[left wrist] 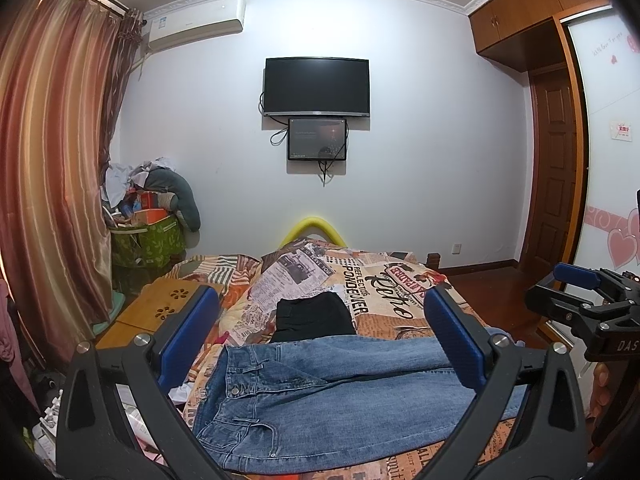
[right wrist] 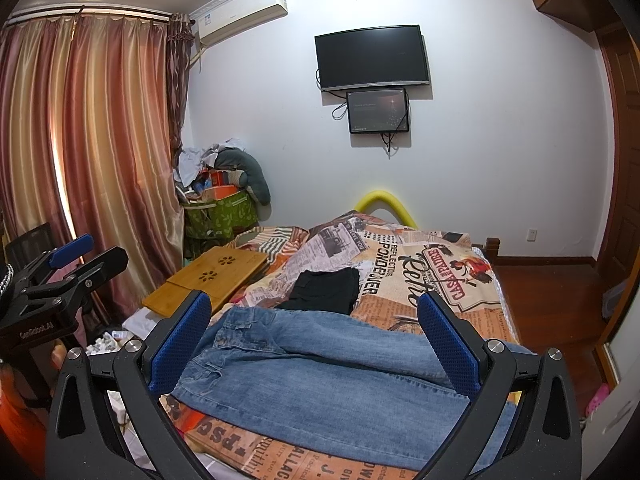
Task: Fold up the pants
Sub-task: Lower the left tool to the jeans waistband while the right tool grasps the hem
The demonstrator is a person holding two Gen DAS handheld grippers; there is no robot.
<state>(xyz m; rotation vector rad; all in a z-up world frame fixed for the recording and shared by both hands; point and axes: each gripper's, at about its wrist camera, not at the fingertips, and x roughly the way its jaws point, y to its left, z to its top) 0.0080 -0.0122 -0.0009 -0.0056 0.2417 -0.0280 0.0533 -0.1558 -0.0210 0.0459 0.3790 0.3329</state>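
On the bed (left wrist: 384,280), a quilt (right wrist: 460,264) printed like old newspaper pages covers the whole top, in a room with a pale far wall and a dark wood floor (right wrist: 548,304) on the right. At far left hang striped orange curtains (left wrist: 52,152), with an air conditioner (left wrist: 196,22) high on the wall beside them. Below, in the left corner, sits a green bag (left wrist: 150,240) heaped with clutter, and near it a wooden lap desk (right wrist: 212,276) rests at the bed's left edge. Two dark screens are mounted mid-wall: a television (left wrist: 316,86) with a smaller screen (left wrist: 317,139) just under it. A wooden wardrobe (left wrist: 532,12) and door (left wrist: 554,160) fill the right side.

Two garments lie on the quilt. One pair of blue jeans (left wrist: 320,392) is spread across the near part of the bed, waistband to the left and legs running right. One folded black garment (left wrist: 316,316) lies just beyond them, touching their far edge.

Two grippers are in view. The left gripper (left wrist: 320,340) has its blue-padded fingers spread wide above the jeans, holding nothing. The right gripper (right wrist: 314,344) is likewise spread wide over the jeans and empty; whether either pad touches the denim cannot be told.
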